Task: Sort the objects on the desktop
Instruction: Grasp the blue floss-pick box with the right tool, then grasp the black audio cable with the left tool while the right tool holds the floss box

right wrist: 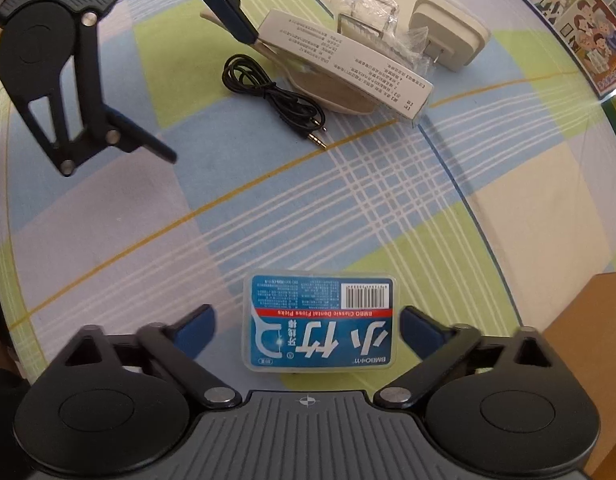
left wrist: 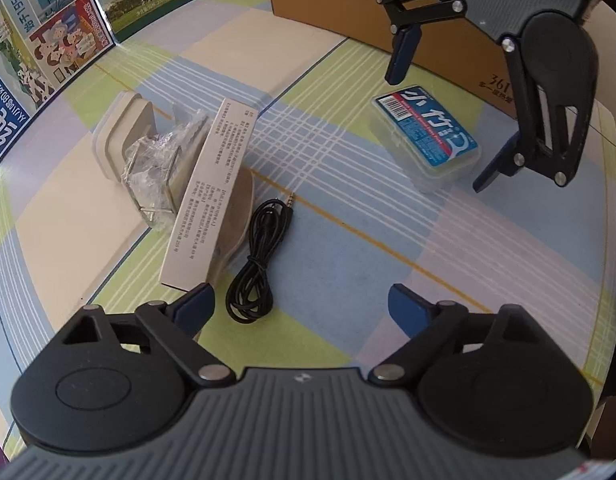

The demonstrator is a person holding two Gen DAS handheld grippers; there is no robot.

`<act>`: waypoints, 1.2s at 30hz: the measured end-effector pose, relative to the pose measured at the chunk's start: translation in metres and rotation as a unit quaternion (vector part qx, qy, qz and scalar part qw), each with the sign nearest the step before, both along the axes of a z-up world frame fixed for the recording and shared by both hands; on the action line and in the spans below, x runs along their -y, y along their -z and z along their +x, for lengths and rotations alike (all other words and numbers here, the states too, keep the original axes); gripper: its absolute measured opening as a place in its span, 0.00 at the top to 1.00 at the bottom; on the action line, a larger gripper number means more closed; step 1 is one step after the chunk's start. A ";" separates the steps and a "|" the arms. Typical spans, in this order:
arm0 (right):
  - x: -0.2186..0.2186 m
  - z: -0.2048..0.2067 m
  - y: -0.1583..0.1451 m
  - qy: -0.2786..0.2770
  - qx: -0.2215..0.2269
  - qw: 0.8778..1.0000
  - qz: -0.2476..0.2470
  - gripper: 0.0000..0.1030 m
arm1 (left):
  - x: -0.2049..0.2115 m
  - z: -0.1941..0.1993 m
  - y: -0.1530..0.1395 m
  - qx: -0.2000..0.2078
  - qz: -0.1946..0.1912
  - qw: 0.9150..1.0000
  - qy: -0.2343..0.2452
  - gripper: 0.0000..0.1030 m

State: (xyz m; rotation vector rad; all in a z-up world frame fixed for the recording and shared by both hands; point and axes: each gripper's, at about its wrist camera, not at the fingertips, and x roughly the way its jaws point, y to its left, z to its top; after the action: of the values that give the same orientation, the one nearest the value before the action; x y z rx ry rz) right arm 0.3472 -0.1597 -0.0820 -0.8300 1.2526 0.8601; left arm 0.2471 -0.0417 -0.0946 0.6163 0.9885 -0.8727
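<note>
Low in the right wrist view, your right gripper point(right wrist: 308, 330) straddled the floss box point(right wrist: 320, 322), jaws apart, apparently untouched; left gripper point(left wrist: 301, 306) gaped empty; cable point(left wrist: 259, 256) and long carton point(left wrist: 207, 196) remained unsorted.

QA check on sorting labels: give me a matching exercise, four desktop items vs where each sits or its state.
Items:
1. floss pick box
2. black audio cable
3. long printed carton
4. white charger

States:
A. coiled, plugs free on the cloth
B. between the open right gripper fingers, untouched
C. at the far end, beside crinkled plastic wrap
D. propped on a beige piece

Pairs: 1-B, 2-A, 3-D, 4-C
</note>
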 end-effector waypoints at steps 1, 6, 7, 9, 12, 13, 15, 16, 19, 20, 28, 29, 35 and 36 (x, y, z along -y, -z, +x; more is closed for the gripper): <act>-0.001 0.001 0.000 -0.001 0.001 1.000 -0.001 0.11 | 0.000 0.002 0.001 -0.002 0.000 1.000 -0.002 0.17; -0.005 0.004 -0.004 -0.007 0.003 1.000 -0.008 0.18 | 0.004 0.006 0.003 0.002 -0.001 1.000 -0.011 0.21; -0.005 0.004 -0.004 -0.007 0.004 1.000 -0.010 0.20 | 0.005 0.007 0.004 0.000 0.001 1.000 -0.010 0.23; -0.005 0.006 -0.006 -0.004 0.003 1.000 -0.011 0.21 | 0.008 0.008 0.006 -0.002 0.003 1.000 -0.008 0.25; -0.004 0.010 -0.007 0.003 0.004 1.000 -0.006 0.22 | 0.012 0.012 0.009 -0.003 0.006 1.000 -0.006 0.26; -0.004 0.011 -0.008 0.004 0.005 1.000 -0.005 0.21 | 0.013 0.013 0.010 -0.003 0.007 1.000 -0.006 0.26; -0.005 0.012 -0.008 0.003 0.005 1.000 -0.006 0.21 | 0.014 0.014 0.011 -0.004 0.009 1.000 -0.007 0.27; -0.006 0.013 -0.008 0.001 0.005 1.000 -0.008 0.21 | 0.014 0.015 0.012 -0.005 0.010 1.000 -0.007 0.28; -0.005 0.009 -0.004 0.000 0.004 1.000 -0.014 0.20 | 0.015 0.017 0.014 -0.009 0.012 1.000 -0.008 0.29; -0.005 0.007 -0.002 0.000 0.004 1.000 -0.016 0.20 | 0.015 0.018 0.014 -0.009 0.011 1.000 -0.010 0.29; -0.005 0.004 0.003 0.002 0.003 1.000 -0.022 0.19 | 0.010 0.022 0.011 -0.019 0.002 0.999 -0.037 0.52; -0.004 0.004 0.002 0.004 0.002 1.000 -0.021 0.19 | 0.009 0.022 0.010 -0.020 0.003 0.999 -0.039 0.55; -0.004 -0.004 -0.002 0.004 0.003 1.000 -0.018 0.19 | 0.011 0.016 0.007 -0.021 0.016 0.999 -0.030 0.79; -0.005 -0.007 -0.003 0.003 0.003 1.000 -0.017 0.19 | 0.012 0.013 0.006 -0.019 0.019 0.999 -0.027 0.79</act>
State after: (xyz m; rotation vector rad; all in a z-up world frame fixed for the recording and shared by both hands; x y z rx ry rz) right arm 0.3406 -0.1548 -0.0789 -0.8549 1.2662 0.8324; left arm 0.2597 -0.0533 -0.1010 0.6040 1.0531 -0.8222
